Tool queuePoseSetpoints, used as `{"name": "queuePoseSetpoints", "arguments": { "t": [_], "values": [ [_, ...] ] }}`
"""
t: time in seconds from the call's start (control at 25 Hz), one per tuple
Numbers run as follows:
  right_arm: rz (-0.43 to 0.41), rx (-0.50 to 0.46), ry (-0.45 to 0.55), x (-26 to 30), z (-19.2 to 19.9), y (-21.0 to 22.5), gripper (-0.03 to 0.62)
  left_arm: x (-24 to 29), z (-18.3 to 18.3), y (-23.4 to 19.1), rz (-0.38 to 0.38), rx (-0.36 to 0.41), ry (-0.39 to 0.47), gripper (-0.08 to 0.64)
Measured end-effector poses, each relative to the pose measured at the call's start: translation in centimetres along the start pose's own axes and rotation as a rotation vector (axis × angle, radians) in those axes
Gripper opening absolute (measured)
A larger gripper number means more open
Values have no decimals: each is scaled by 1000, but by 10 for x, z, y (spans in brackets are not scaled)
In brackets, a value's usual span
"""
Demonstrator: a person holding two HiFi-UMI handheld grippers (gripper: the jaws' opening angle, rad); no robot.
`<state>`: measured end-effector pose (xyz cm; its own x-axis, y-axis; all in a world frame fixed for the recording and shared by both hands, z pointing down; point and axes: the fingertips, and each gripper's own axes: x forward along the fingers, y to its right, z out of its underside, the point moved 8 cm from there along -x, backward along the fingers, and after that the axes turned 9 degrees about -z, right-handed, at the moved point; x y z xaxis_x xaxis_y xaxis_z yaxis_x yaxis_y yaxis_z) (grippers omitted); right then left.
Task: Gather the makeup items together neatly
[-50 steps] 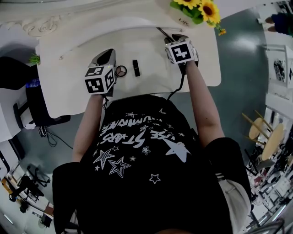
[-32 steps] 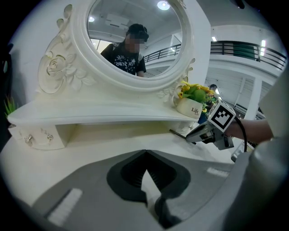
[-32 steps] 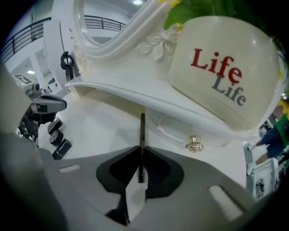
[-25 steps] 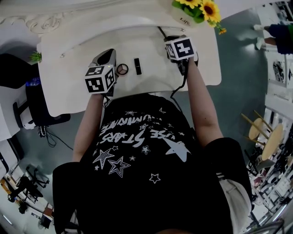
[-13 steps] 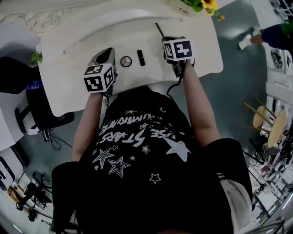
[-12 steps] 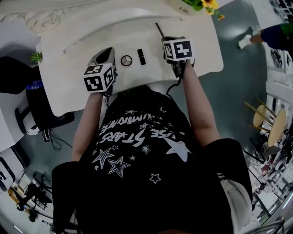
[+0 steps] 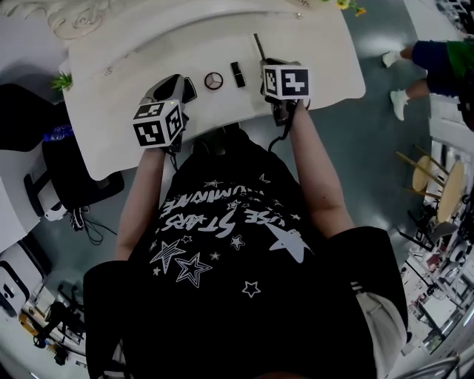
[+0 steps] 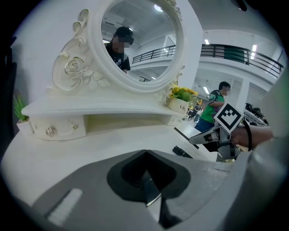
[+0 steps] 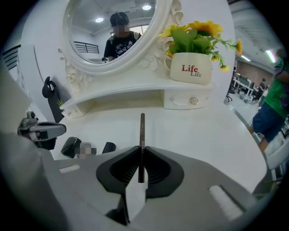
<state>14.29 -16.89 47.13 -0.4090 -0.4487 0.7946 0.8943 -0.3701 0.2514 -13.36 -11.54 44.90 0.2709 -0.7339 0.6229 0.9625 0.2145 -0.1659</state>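
Our right tongs pinched a thin brown pencil over the desk; our left tongs were closed on nothing. A round compact and a lipstick lay between them.

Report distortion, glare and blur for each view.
Head view: heavy fisheye bowing the table edge, even light. Left gripper view: black corners, ceiling light reflected in the mirror. Right gripper view: black corners, eyebrow pencil sharp.
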Motion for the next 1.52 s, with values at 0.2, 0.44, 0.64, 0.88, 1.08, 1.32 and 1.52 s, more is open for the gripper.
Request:
{"name": "queuePoseSetpoints", "arguments": {
  "t": [0.2,0.44,0.64,0.88,1.08,1.32,1.52],
  "values": [
    [23,37,8,0,15,-14,66,-11,10,-6,13,0,-5,0],
    [47,54,-12,6,27,-22,66,-20,20,-15,14,-4,-13,1],
    [66,47,-30,12,28,-23,67,-23,22,-20,12,-4,-18,2],
    [95,28,-47,14,27,-25,67,-25,24,-23,12,-11,-21,1],
    [109,25,-54,14,27,-27,69,-26,26,-24,19,-14,-21,1],
    [112,13,-49,14,29,-28,88,-30,27,-30,19,-13,-18,2],
    [120,20,-33,9,29,-30,149,-39,28,-38,16,-13,-6,1]
  ]
}}
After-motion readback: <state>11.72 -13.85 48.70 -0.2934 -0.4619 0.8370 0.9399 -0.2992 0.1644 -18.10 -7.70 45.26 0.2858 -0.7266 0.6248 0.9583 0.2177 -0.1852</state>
